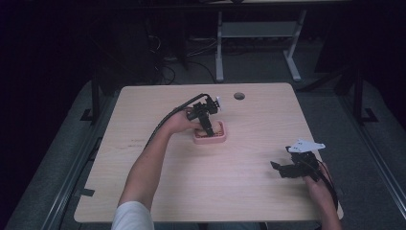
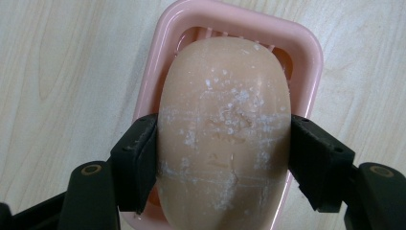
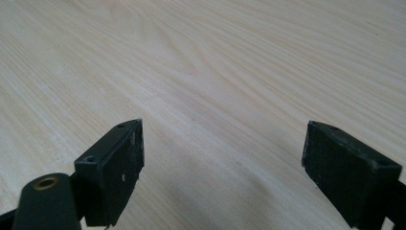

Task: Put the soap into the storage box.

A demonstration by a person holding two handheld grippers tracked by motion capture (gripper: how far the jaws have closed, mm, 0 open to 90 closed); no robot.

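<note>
A peach-coloured bar of soap [image 2: 224, 129], scuffed with white marks, sits over a pink soap dish [image 2: 306, 52]. My left gripper [image 2: 224, 158] is shut on the soap, one jaw pressed to each long side. In the high view the left gripper [image 1: 208, 128] points down into the pink soap dish [image 1: 210, 139] at the table's middle. My right gripper [image 1: 282, 168] rests low near the table's right front, and its jaws stand wide apart over bare wood, open [image 3: 222, 163] with nothing between them.
The light wooden table [image 1: 158, 182] has a round cable hole [image 1: 239, 96] near its far edge. Beyond the table is a dark floor with cables and a white desk frame [image 1: 253, 33].
</note>
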